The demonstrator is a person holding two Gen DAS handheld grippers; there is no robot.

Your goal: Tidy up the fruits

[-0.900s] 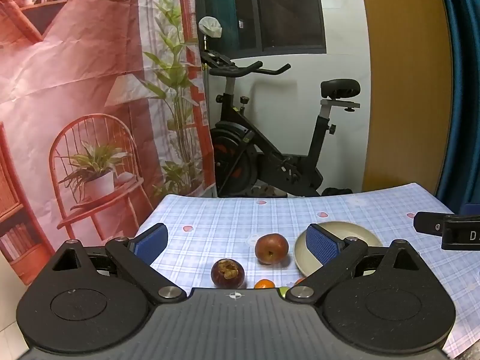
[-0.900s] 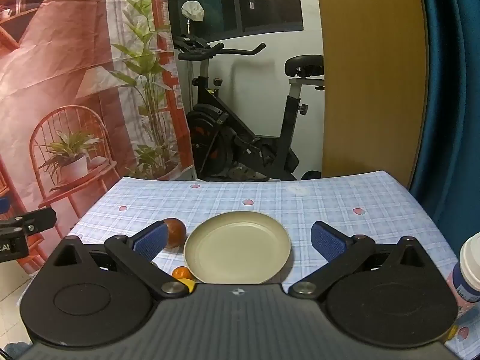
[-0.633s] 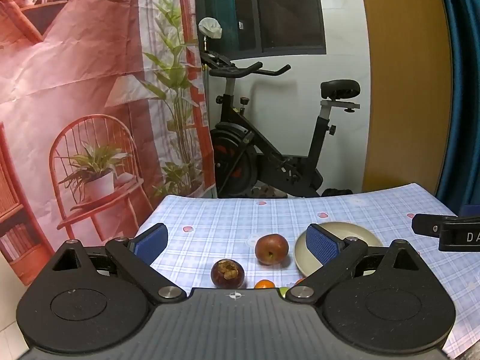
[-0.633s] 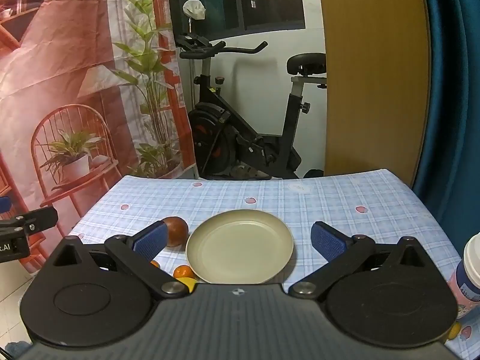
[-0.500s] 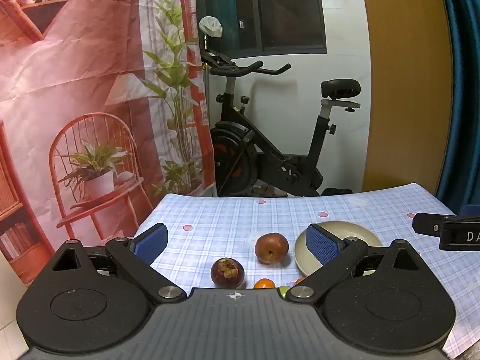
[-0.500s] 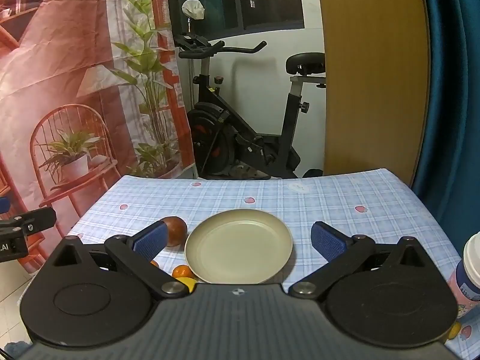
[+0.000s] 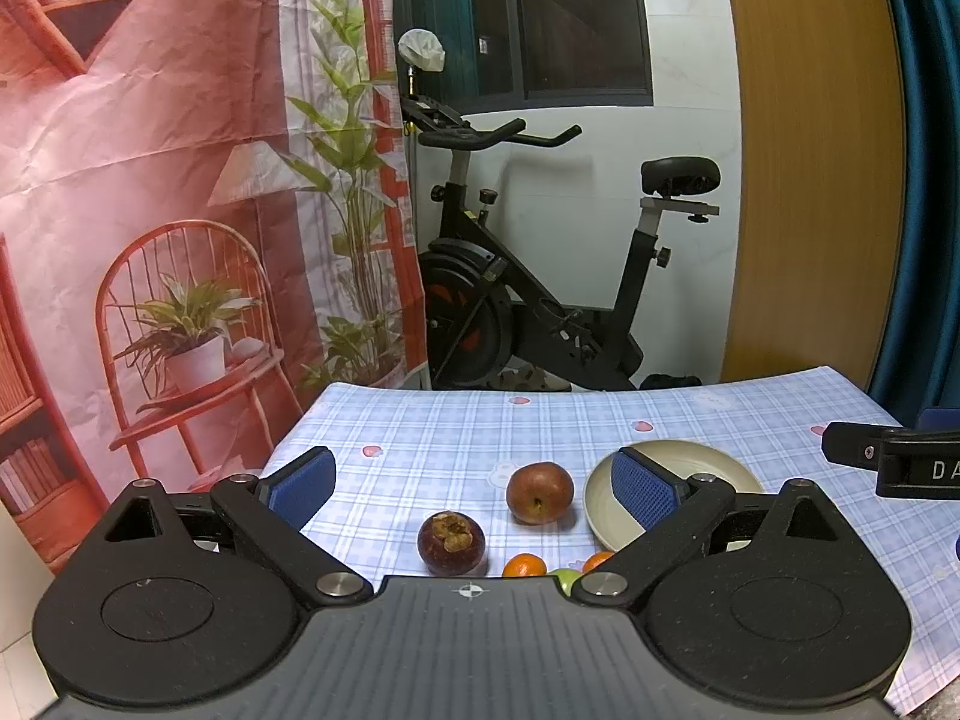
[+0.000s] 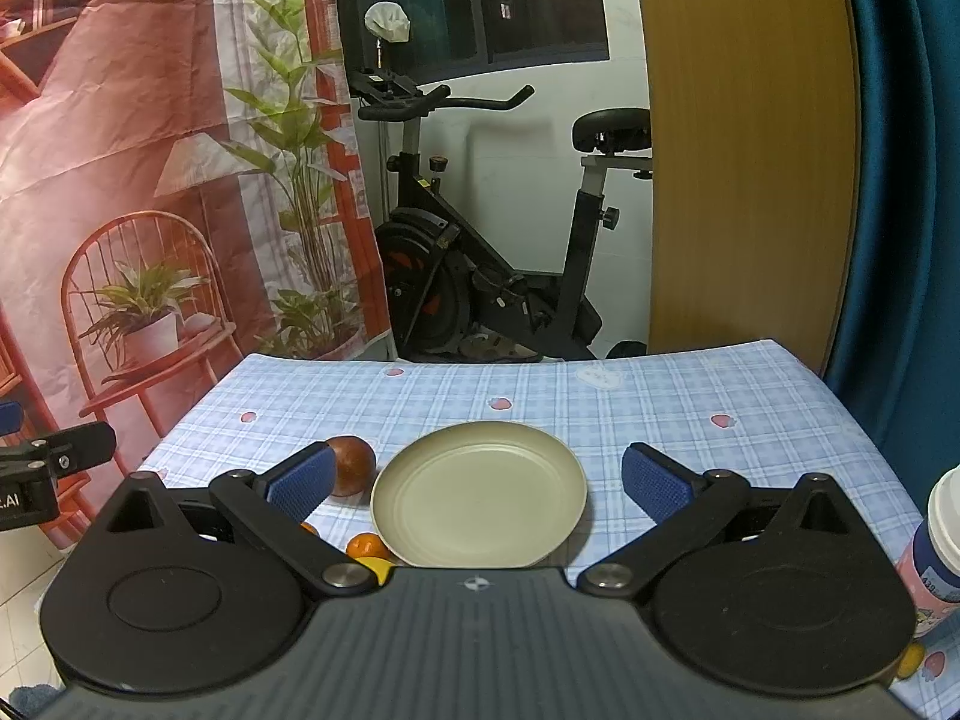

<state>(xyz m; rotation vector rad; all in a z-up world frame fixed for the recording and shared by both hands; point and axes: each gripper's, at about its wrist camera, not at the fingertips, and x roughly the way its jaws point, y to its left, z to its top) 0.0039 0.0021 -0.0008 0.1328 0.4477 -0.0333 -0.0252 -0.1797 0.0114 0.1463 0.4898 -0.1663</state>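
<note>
A cream plate [image 8: 480, 492] with nothing on it lies on the blue checked tablecloth [image 8: 660, 408]. My right gripper [image 8: 477, 480] hovers open above the plate's near side. Left of the plate sit a red-brown apple [image 7: 539, 492] [image 8: 354, 463], a dark purple mangosteen [image 7: 451, 542], small oranges [image 7: 524, 566] [image 8: 367, 545] and a green fruit [image 7: 567, 577], partly hidden by the gripper body. My left gripper [image 7: 474, 483] is open above the cloth, with the mangosteen and apple showing between its blue pads [image 7: 645, 487]. The plate [image 7: 708, 462] lies to its right.
A white-capped bottle [image 8: 936, 546] stands at the table's right edge. Beyond the far edge are an exercise bike [image 7: 540, 276], a printed red backdrop [image 7: 150, 180] and a blue curtain [image 8: 900, 180]. The other gripper's tip [image 7: 888, 459] shows at the right of the left wrist view.
Both grippers stay open and almost still. The right wrist view has shifted only slightly.
</note>
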